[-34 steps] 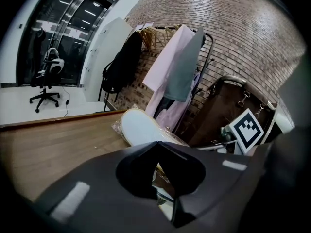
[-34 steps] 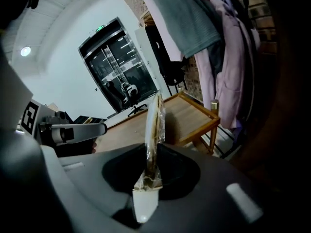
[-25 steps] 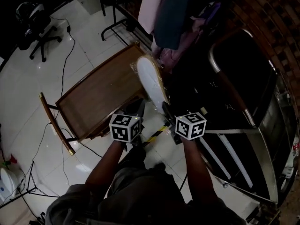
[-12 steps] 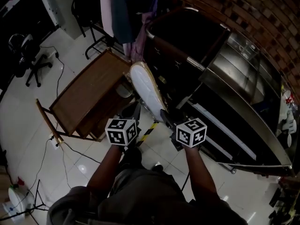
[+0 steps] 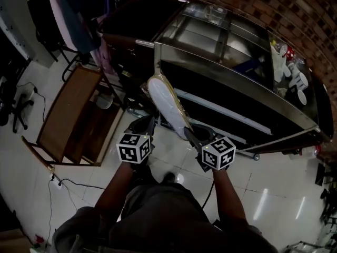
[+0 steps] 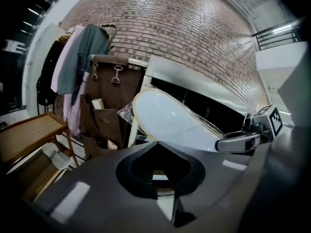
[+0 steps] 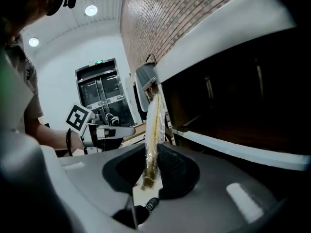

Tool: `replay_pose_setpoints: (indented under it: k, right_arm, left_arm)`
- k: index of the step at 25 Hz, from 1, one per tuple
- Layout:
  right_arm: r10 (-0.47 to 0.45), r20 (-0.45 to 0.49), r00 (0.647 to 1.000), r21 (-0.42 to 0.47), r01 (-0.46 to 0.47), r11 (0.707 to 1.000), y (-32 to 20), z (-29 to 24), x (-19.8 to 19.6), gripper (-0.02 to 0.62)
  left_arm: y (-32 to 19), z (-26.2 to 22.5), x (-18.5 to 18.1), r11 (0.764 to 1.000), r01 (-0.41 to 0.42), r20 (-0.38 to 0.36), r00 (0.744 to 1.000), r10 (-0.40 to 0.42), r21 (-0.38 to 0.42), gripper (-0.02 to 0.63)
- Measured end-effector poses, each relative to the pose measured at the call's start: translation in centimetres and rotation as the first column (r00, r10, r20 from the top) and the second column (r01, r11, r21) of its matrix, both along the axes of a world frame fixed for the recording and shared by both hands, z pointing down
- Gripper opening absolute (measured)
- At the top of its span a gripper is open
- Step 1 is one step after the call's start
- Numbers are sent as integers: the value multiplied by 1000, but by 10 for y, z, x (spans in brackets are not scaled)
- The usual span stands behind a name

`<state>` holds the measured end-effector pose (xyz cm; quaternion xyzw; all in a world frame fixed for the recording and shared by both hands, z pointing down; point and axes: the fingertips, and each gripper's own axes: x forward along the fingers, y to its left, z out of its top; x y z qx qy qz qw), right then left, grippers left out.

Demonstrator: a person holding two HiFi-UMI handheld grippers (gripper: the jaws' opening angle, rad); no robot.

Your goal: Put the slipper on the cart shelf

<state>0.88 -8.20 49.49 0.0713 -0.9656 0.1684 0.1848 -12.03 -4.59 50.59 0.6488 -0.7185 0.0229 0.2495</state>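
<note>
Right tool (image 7: 151,152) pinched on near end of slipper (image 5: 166,105), raised just before cart shelf (image 5: 231,96); left tool (image 6: 155,144) closed, empty. Hold pinch firm; lead far end in level, clear of rail.

Glossy tiled floor (image 5: 274,194), brick wall (image 5: 297,12) behind

Slipper (image 5: 167,105) white, tan rim. Brick wall (image 5: 295,9) red-brown. Floor (image 5: 274,188) glossy white tile. Wooden table (image 5: 66,115) brown.
</note>
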Motion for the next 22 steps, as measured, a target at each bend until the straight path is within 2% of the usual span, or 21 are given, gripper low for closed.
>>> replay_pose_setpoints:
  k: [5, 8, 11, 15, 22]
  right_arm:
    - [160, -21, 987, -14, -160, 987, -22, 11, 78, 58]
    - [308, -32, 951, -31, -309, 951, -43, 16, 122, 58]
    - [442, -38, 896, -29, -443, 896, -71, 14, 160, 58]
    - [573, -47, 818, -7, -574, 819, -112, 10, 195, 58]
    - [784, -83, 615, -14, -788, 616, -184, 14, 243, 58]
  left_arm:
    - [-36, 9, 67, 989, -146, -11, 989, 145, -15, 8]
    - [-58, 11, 104, 967, -253, -10, 967, 253, -22, 8]
    - [-84, 9, 136, 936, -351, -6, 936, 351, -16, 8]
    - [-123, 8, 170, 886, -464, -7, 886, 464, -4, 8]
    - [-183, 10, 220, 765, -644, -22, 764, 644, 11, 8]
